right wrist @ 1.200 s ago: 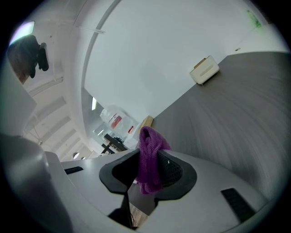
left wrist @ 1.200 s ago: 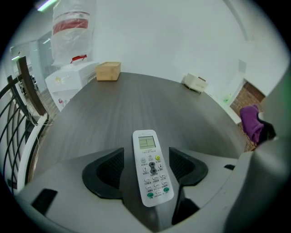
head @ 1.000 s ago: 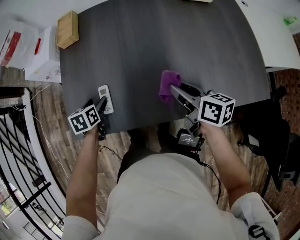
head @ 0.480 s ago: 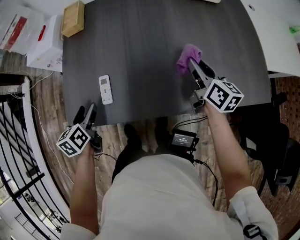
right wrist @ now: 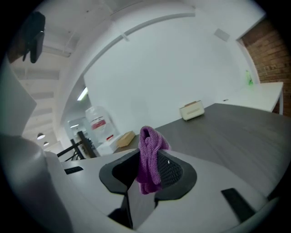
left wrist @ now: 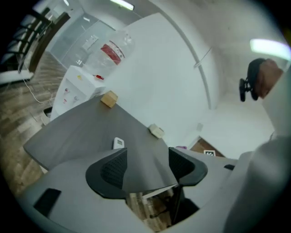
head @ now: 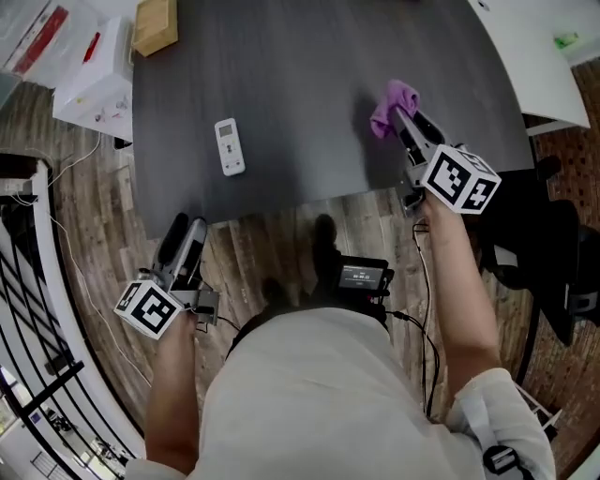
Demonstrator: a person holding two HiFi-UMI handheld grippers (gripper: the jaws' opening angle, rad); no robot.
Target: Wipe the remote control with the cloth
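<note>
The white remote control (head: 230, 145) lies flat on the dark grey table (head: 300, 56), near its front left edge; it also shows small in the left gripper view (left wrist: 118, 143). My left gripper (head: 180, 242) hangs over the wooden floor, off the table and well short of the remote, and its jaws (left wrist: 148, 166) stand open and empty. My right gripper (head: 401, 114) is over the right side of the table, shut on the purple cloth (head: 394, 96). The cloth (right wrist: 150, 157) sticks up bunched between the pads.
A wooden block (head: 155, 23) sits at the table's far left corner, with a beige box (right wrist: 192, 109) farther back. A white water dispenser (head: 89, 84) and black railing (head: 28, 309) stand left. A white table (head: 525, 47) and black chair (head: 553, 244) are right.
My left gripper has drawn back from the remote, off the table and down toward the floor. My right gripper has carried the cloth to the right and farther over the table.
</note>
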